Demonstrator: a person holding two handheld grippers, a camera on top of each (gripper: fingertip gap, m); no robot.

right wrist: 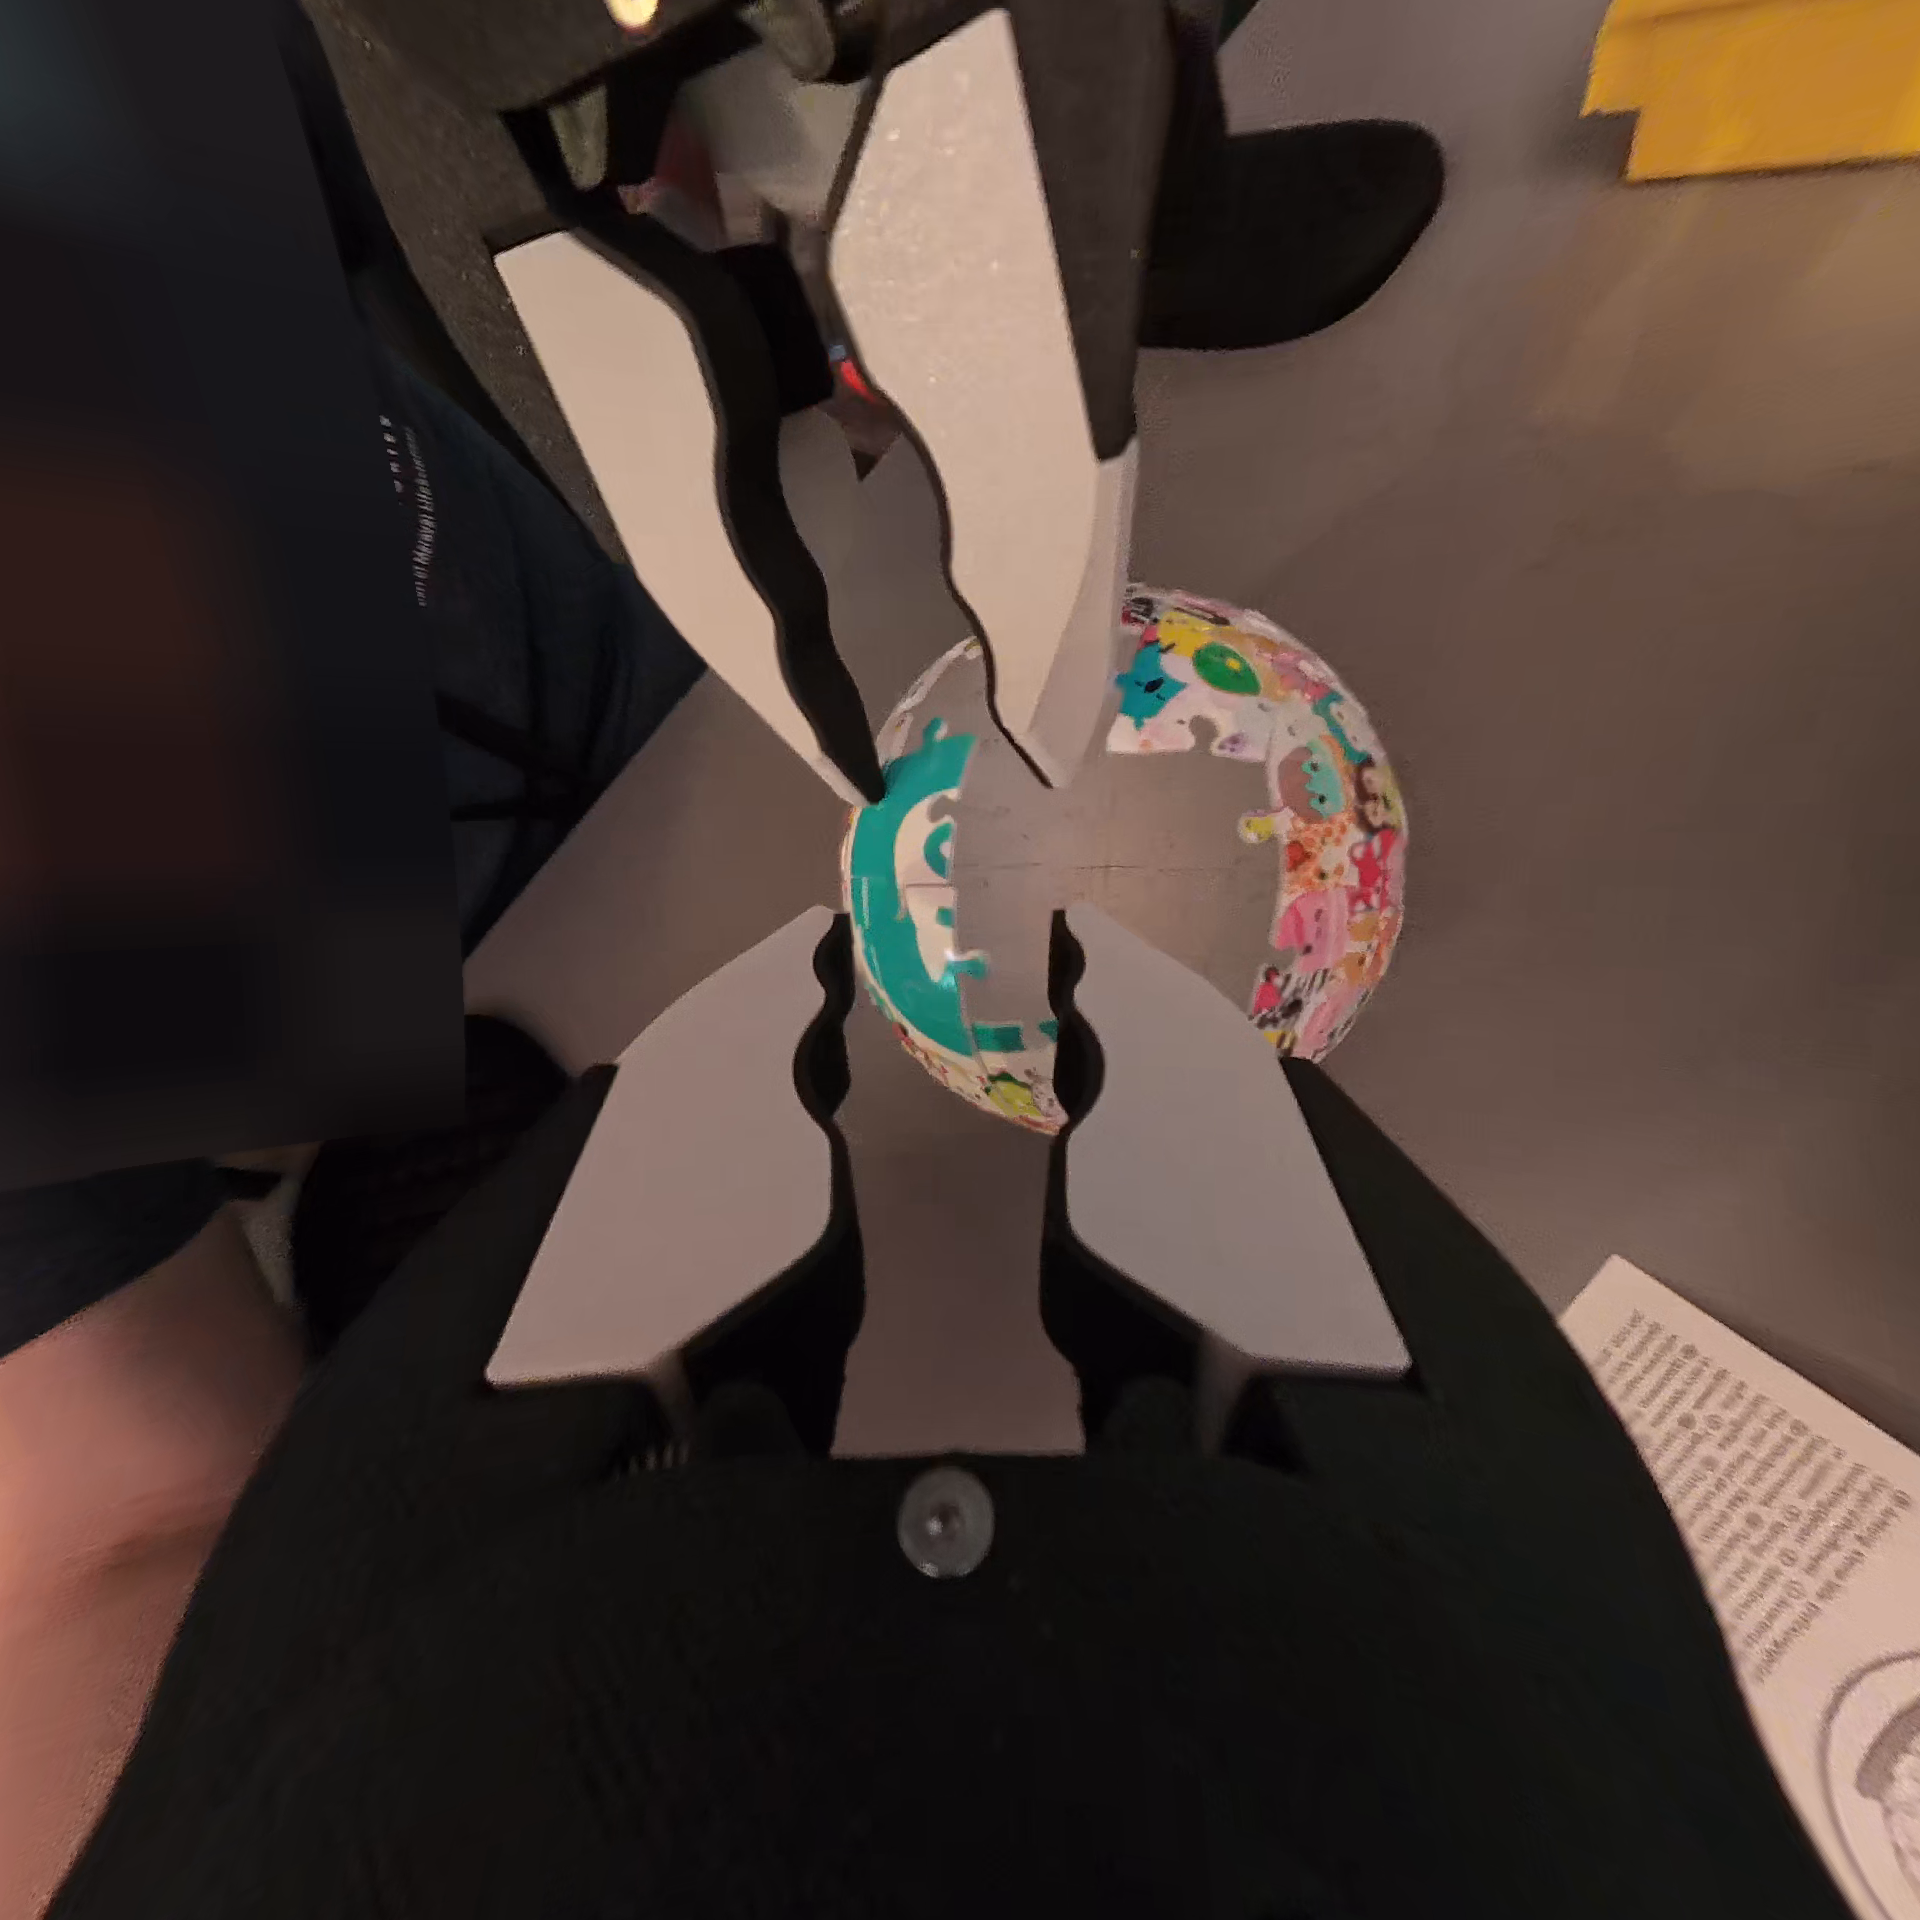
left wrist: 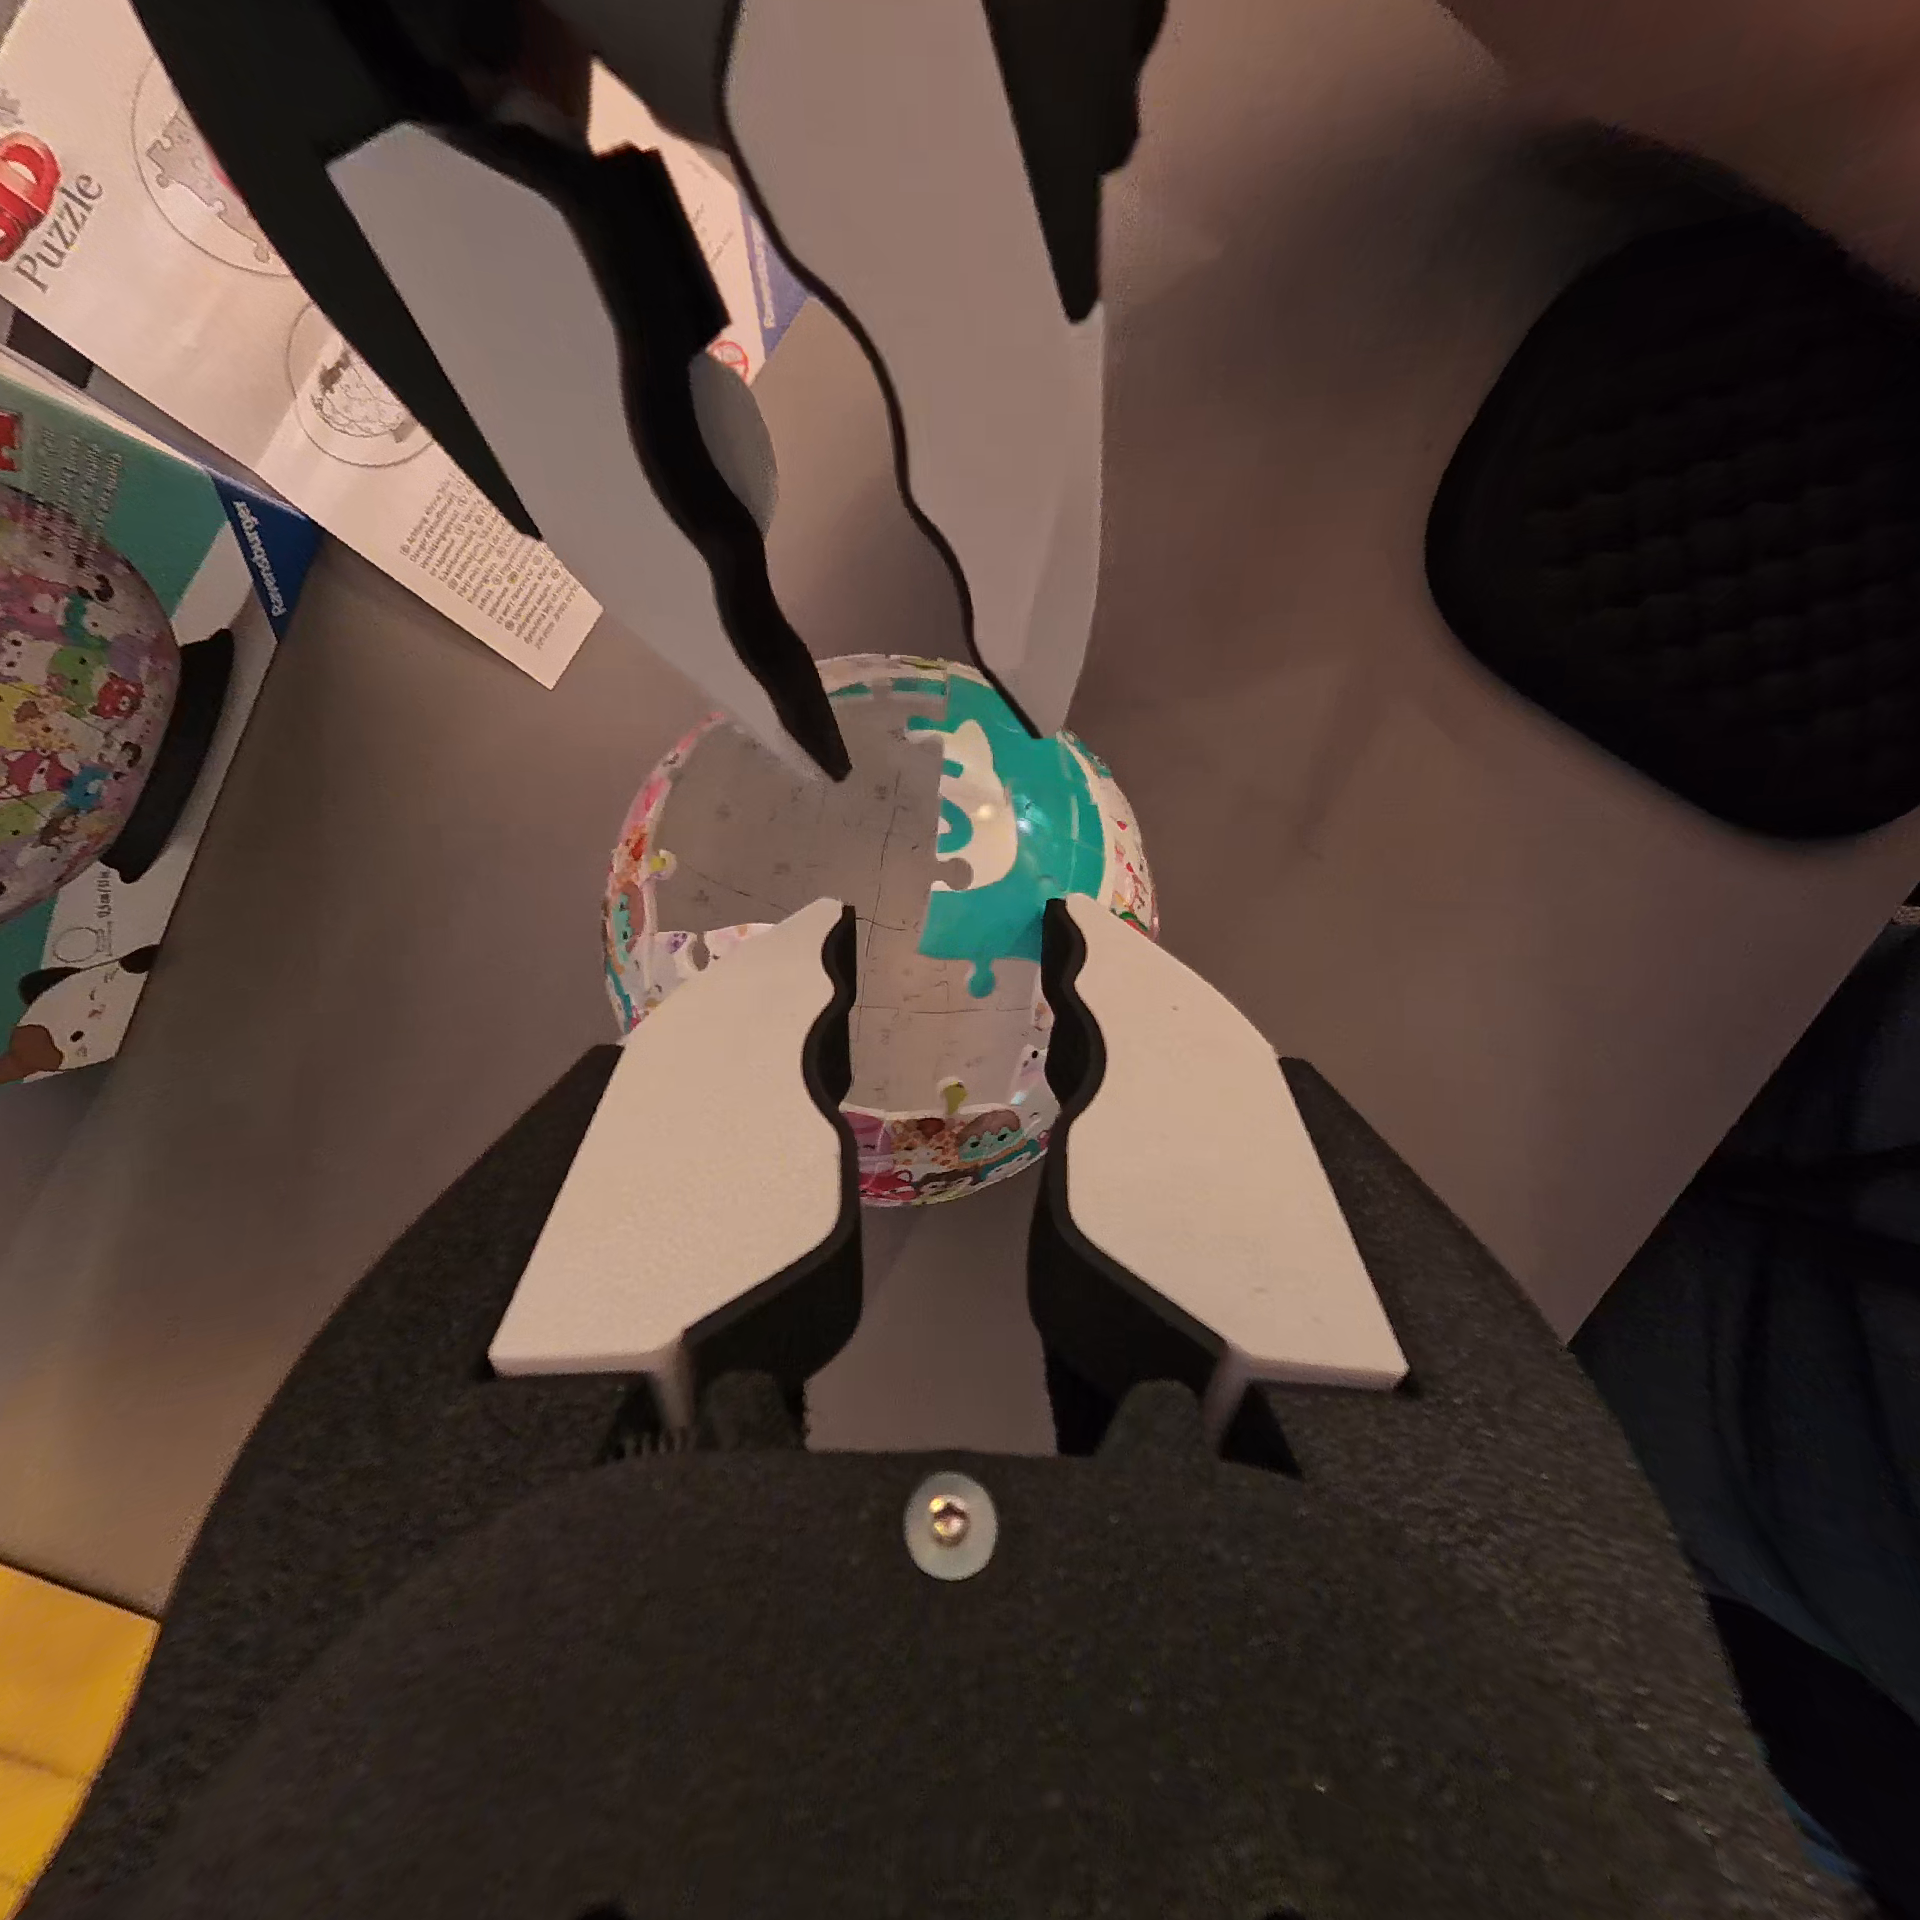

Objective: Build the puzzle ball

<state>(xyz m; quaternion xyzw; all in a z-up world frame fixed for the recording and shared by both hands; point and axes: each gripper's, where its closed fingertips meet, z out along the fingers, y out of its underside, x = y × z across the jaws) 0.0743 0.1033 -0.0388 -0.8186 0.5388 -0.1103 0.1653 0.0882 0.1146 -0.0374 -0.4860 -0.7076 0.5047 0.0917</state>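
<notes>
Puzzle ball (left wrist: 883, 925) half-hidden, both grippers straddling rim

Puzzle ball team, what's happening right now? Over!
Left tool and right tool open, both straddling the teal section's edge. Puzzle ball part-built on table, gap showing. Nothing in the way.

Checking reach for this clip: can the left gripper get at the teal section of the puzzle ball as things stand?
Probably yes. The left gripper stands open right at the puzzle ball, the teal section just beyond its tips. The right gripper crowds the far side, so room is tight.
</notes>
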